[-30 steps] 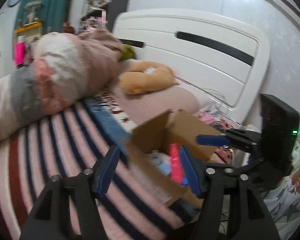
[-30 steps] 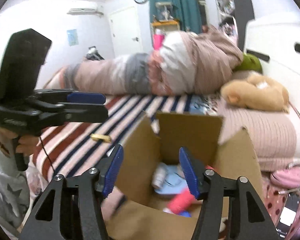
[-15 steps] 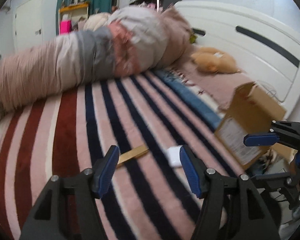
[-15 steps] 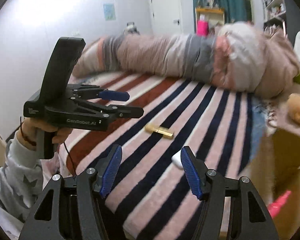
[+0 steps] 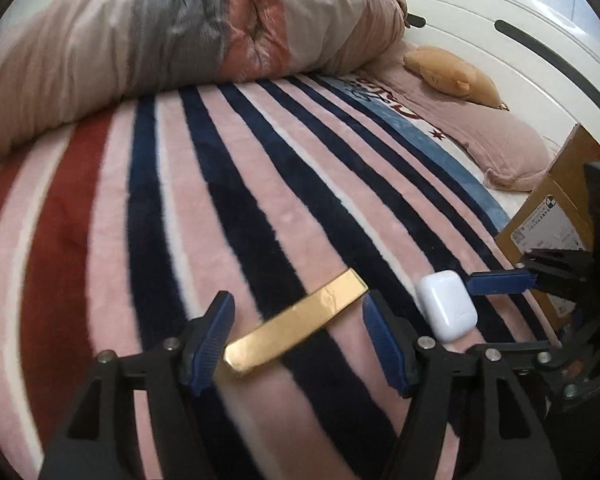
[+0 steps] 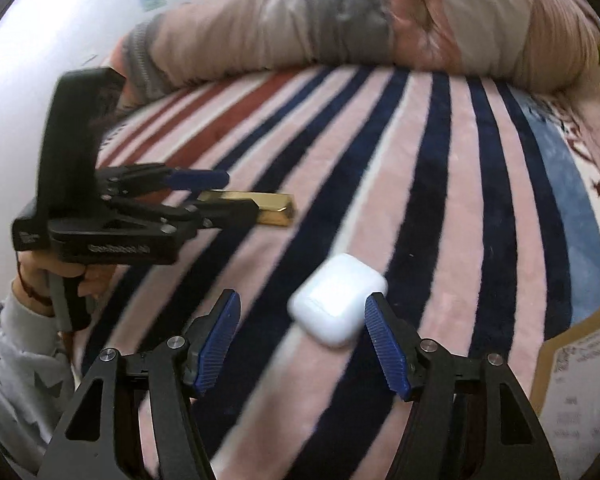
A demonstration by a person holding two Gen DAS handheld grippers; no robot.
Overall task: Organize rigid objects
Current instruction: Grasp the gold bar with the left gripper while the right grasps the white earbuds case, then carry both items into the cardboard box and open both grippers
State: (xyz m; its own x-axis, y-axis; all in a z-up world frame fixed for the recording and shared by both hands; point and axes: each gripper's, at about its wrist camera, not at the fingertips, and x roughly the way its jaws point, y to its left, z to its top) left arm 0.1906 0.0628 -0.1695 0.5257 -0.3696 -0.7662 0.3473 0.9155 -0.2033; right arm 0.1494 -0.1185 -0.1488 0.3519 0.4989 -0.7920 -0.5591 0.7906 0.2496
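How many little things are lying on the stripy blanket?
2: a gold bar between the left gripper's opening jaws, and a white case between the right gripper's. Others may be hidden.

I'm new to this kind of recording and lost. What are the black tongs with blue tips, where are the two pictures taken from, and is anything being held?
A person holds one hand-operated gripper in each hand; there is no robot. Each picture comes from a camera on one gripper, looking along its fingers.

In the left wrist view, the left gripper frames a gold bar lying on the striped blanket. In the right wrist view, the right gripper frames a white earbud case. Both sets of jaws are opening and nothing is gripped yet; both things rest on the blanket. A cardboard box stands at the bed's edge, and a rolled duvet lies behind.
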